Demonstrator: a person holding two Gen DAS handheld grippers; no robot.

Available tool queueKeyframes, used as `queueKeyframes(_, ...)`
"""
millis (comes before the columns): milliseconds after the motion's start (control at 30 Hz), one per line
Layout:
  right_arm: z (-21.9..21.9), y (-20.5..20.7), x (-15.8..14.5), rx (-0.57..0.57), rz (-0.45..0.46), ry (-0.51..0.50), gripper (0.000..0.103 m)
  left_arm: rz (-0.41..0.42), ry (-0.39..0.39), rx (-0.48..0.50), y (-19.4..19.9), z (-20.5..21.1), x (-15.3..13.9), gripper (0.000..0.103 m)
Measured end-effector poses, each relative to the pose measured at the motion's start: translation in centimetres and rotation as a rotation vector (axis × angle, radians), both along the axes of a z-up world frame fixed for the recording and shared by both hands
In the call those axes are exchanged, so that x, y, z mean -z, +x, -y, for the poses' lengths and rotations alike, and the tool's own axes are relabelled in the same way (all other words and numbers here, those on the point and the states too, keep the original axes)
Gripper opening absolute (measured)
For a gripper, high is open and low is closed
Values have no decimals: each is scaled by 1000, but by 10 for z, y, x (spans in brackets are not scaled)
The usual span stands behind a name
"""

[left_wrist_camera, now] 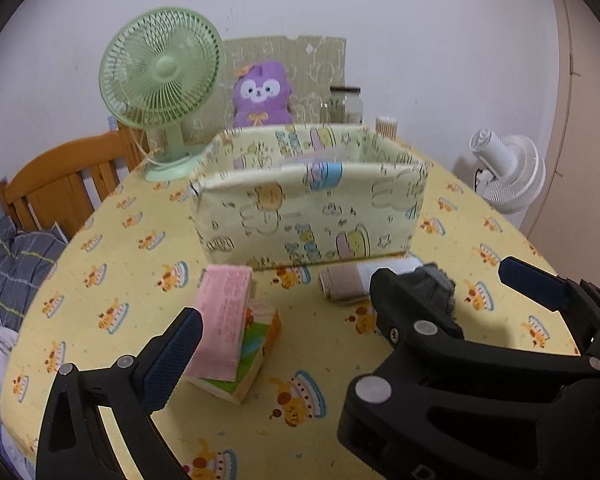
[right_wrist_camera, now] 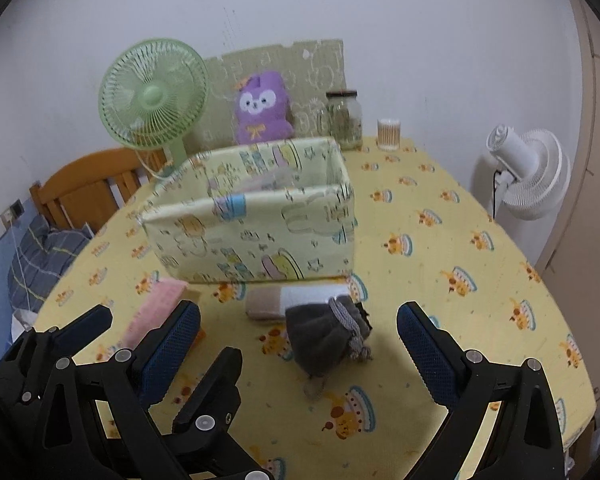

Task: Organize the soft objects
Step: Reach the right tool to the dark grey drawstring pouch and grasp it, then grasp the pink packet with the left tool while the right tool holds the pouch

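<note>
Dim, even indoor light; soft shadows; strong fisheye edge warp; slight blur.

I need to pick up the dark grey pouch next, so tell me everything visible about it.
The dark grey pouch is soft, fleece-like fabric, slumped in a rumpled heap on the yellow tablecloth. A striped grey-white drawstring cord runs down its front to a knotted end. It lies before the beige-and-white roll, touching or overlapping it, between the fingers of the open right tool, which does not touch it.

The left gripper hovers with jaws wide apart above the desk. A pink cloth book lies just ahead, before the fabric bin.
</note>
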State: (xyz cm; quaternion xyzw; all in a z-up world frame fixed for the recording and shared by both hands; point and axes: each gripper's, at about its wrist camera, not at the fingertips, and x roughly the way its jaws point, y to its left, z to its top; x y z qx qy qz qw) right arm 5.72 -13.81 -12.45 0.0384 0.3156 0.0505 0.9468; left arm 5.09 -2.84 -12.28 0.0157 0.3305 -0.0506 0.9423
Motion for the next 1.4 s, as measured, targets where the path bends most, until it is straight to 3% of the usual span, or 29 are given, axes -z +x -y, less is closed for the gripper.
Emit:
queueKeyframes(367, 8, 26, 28, 20, -83, -6, 93, -75, 26, -3, 20, 12, 23, 100)
queueKeyframes(800, 14, 42, 45, 5, -141, 25, 80, -92, 81, -22, 28, 18, 31, 100)
queueKeyframes(900, 14, 42, 45, 15, -140, 21, 65, -95, 82, -21, 28, 17, 31, 100)
queueKeyframes(1400, 5, 26, 20, -3, -69, 39, 61, -37, 42, -28, 15, 3, 8, 100)
